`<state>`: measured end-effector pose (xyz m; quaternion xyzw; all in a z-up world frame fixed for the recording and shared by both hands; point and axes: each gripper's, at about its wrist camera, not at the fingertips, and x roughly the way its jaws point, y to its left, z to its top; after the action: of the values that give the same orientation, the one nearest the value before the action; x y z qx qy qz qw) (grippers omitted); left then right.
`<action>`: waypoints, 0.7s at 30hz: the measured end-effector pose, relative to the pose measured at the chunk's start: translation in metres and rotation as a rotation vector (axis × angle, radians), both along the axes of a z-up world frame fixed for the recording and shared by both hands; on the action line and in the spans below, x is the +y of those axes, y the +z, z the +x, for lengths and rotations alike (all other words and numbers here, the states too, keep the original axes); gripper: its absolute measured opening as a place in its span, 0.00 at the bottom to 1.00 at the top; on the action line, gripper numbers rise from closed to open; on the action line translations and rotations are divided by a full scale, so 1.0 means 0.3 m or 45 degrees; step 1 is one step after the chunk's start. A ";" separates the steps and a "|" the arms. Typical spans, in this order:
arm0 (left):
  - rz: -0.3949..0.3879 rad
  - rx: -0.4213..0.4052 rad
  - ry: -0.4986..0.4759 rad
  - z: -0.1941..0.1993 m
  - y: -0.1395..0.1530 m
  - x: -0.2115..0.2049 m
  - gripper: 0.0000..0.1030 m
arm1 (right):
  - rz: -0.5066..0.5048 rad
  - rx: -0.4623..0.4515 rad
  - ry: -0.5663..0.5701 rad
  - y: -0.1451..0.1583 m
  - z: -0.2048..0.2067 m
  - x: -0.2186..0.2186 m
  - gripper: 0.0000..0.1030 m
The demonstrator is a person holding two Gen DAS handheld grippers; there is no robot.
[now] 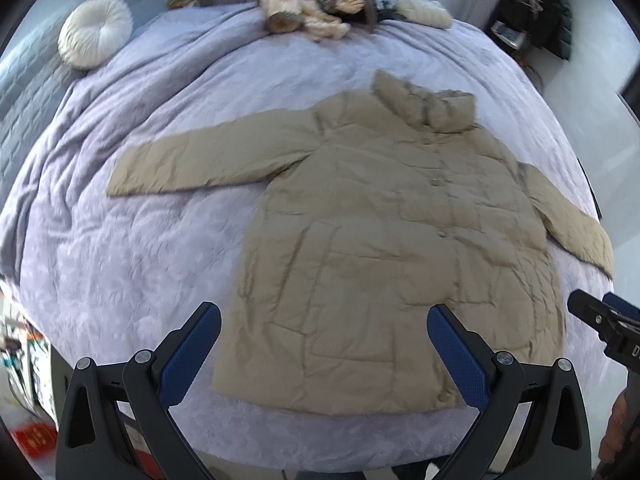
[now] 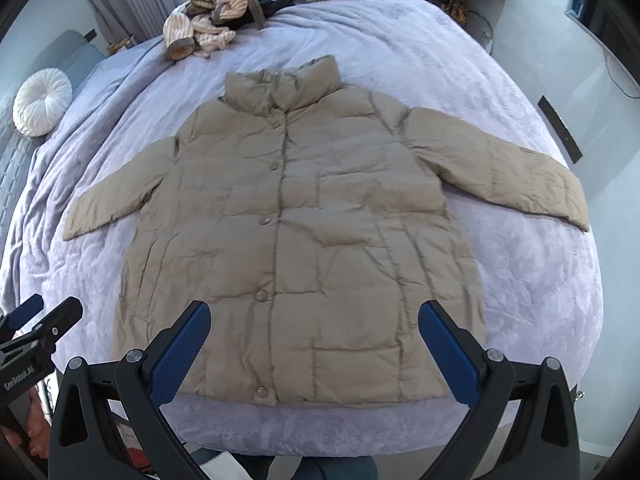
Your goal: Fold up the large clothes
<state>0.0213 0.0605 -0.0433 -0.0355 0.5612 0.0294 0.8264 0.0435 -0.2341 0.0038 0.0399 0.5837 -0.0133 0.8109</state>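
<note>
One tan puffer coat (image 2: 296,232) lay flat, buttoned, sleeves spread, on the lavender bed (image 2: 520,280). Both left tongs (image 1: 324,348) and right tongs (image 2: 314,344) hovered wide open, empty, above its hem. Folding had apparently not begun; a sleeve likely needed grasping next.

A round white cushion (image 2: 42,103) lies at the bed's (image 2: 520,280) left edge — striped knitwear (image 2: 208,20) heaped far back

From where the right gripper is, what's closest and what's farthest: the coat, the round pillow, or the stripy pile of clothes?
Going by the right wrist view, from the right gripper:
1. Coat, spread flat right under and ahead of the open fingers.
2. Round pillow, far off to the left on the bed.
3. Stripy pile, at the far end, behind the coat's collar.
</note>
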 end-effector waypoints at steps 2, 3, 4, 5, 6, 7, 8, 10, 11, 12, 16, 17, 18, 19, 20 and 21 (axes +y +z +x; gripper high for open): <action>-0.021 0.017 0.037 0.019 -0.033 0.053 1.00 | 0.004 0.027 0.013 -0.022 0.032 0.038 1.00; -0.060 0.011 0.052 0.034 -0.054 0.075 1.00 | 0.008 0.040 0.021 -0.036 0.047 0.061 1.00; -0.096 -0.018 0.065 0.052 -0.077 0.098 1.00 | 0.011 0.052 0.031 -0.050 0.064 0.086 1.00; -0.096 -0.014 0.080 0.066 -0.097 0.127 1.00 | 0.010 0.062 0.040 -0.061 0.082 0.110 1.00; -0.159 -0.043 0.092 0.093 -0.127 0.146 1.00 | 0.009 0.072 0.053 -0.076 0.101 0.137 1.00; -0.163 -0.035 0.107 0.110 -0.148 0.173 1.00 | 0.007 0.081 0.068 -0.091 0.123 0.166 1.00; -0.165 -0.029 0.121 0.125 -0.166 0.204 1.00 | 0.007 0.089 0.084 -0.106 0.146 0.193 1.00; -0.183 -0.021 0.166 0.166 -0.215 0.273 1.00 | 0.016 0.103 0.115 -0.139 0.189 0.251 1.00; -0.183 -0.022 0.188 0.189 -0.241 0.311 1.00 | 0.024 0.113 0.133 -0.158 0.215 0.276 1.00; -0.160 -0.003 0.201 0.197 -0.256 0.342 1.00 | 0.029 0.124 0.156 -0.179 0.238 0.304 1.00; -0.159 0.008 0.296 0.282 -0.353 0.494 1.00 | 0.051 0.167 0.221 -0.261 0.325 0.413 1.00; -0.171 0.001 0.324 0.306 -0.377 0.536 1.00 | 0.063 0.175 0.237 -0.278 0.344 0.436 1.00; -0.174 -0.002 0.344 0.317 -0.390 0.564 1.00 | 0.077 0.184 0.252 -0.297 0.370 0.460 1.00; -0.198 -0.016 0.373 0.343 -0.415 0.607 1.00 | 0.097 0.192 0.265 -0.316 0.392 0.481 1.00; -0.224 -0.031 0.403 0.369 -0.440 0.648 1.00 | 0.128 0.206 0.279 -0.339 0.418 0.503 1.00; -0.251 -0.049 0.424 0.386 -0.459 0.681 1.00 | 0.151 0.214 0.290 -0.362 0.445 0.519 1.00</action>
<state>0.1371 0.2648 -0.1809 -0.2090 0.5319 0.1098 0.8132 0.1770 -0.0785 -0.1047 0.0202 0.6499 0.1101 0.7517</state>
